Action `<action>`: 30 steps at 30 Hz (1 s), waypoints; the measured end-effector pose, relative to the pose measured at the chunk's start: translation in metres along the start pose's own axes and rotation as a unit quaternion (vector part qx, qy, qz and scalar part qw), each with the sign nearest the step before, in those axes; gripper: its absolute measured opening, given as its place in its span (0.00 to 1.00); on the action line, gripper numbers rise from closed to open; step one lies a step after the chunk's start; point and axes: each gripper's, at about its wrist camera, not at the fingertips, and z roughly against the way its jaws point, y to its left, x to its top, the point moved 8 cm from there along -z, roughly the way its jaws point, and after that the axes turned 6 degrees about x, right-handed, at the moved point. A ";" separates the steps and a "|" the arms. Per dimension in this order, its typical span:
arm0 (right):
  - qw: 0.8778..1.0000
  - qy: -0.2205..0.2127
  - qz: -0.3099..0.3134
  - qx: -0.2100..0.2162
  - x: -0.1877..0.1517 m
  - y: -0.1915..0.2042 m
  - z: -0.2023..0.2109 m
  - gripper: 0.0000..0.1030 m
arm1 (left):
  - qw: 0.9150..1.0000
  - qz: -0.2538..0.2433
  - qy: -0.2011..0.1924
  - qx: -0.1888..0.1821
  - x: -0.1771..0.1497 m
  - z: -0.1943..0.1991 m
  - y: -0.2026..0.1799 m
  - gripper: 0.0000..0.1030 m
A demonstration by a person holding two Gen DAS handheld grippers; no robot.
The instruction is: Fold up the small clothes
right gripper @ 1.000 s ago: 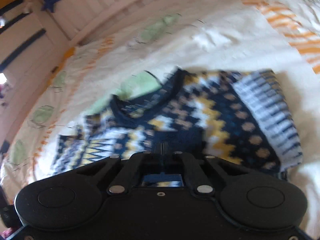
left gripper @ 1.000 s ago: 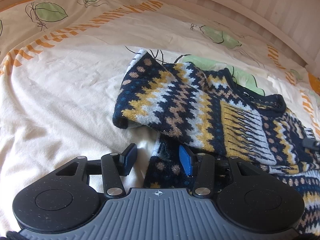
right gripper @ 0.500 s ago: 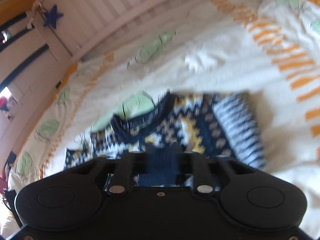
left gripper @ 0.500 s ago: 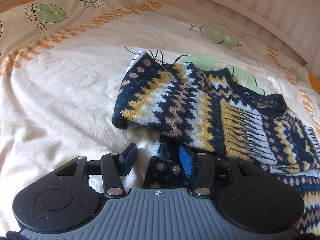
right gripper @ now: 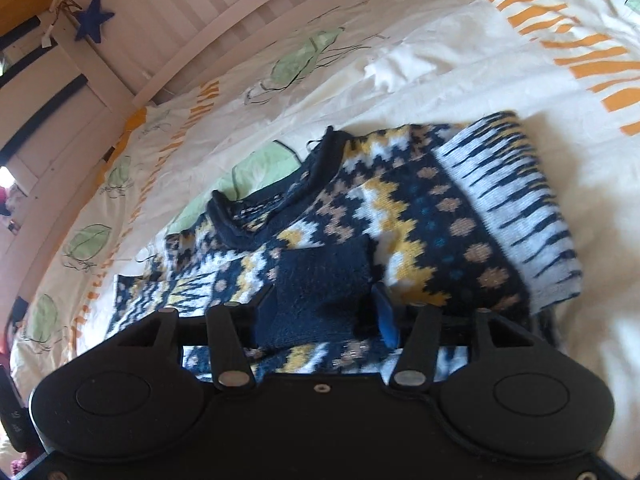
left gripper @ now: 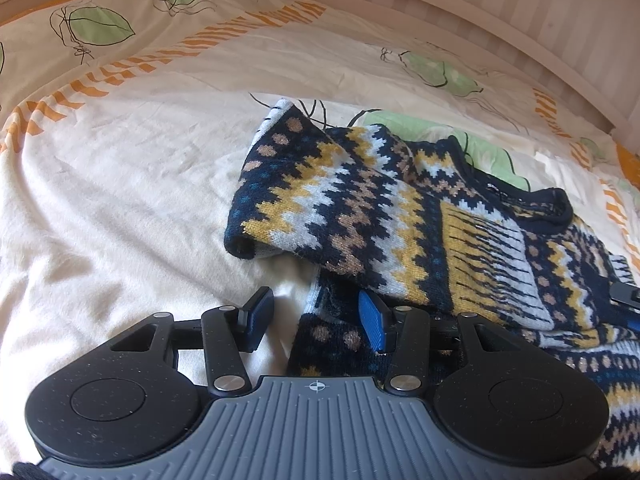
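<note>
A small knitted sweater [left gripper: 400,216], navy with yellow, white and tan zigzags, lies partly folded on the bed sheet [left gripper: 120,200]. One sleeve is folded across its body. My left gripper [left gripper: 316,316] is open low over the sweater's near left edge. Its left finger is over bare sheet, its right one over the knit, and nothing is pinched. In the right wrist view the sweater [right gripper: 440,216] shows its collar and a folded striped hem. My right gripper [right gripper: 324,312] is open, and a navy cuff [right gripper: 320,280] lies loose between its fingers.
The sheet [right gripper: 440,60] is cream with green leaves and orange stripes and spreads wrinkled all round the sweater. A white slatted bed rail [left gripper: 480,0] runs along the far side. A blue star [right gripper: 94,20] hangs on the rail [right gripper: 180,20].
My right gripper went from shut to open, dropped lower toward the sweater, and the navy cuff now lies loose between its fingers. The left gripper and its side of the sweater look the same.
</note>
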 end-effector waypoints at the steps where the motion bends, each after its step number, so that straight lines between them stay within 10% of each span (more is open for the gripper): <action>1: 1.000 0.004 0.005 0.002 -0.001 0.003 -0.002 0.42 | 1.000 0.000 0.000 0.000 0.000 0.000 0.000 0.45; 3: 1.000 0.012 0.008 0.007 -0.002 0.009 -0.006 0.11 | 1.000 0.000 0.000 0.000 0.000 0.000 0.000 0.45; 15: 0.992 -0.110 0.055 0.003 0.050 0.035 0.088 0.11 | 1.000 -0.001 0.000 -0.002 0.000 0.000 0.000 0.45; 30: 0.996 -0.042 0.026 -0.080 0.010 -0.037 0.065 0.11 | 1.000 -0.001 0.001 -0.002 0.000 -0.001 0.000 0.45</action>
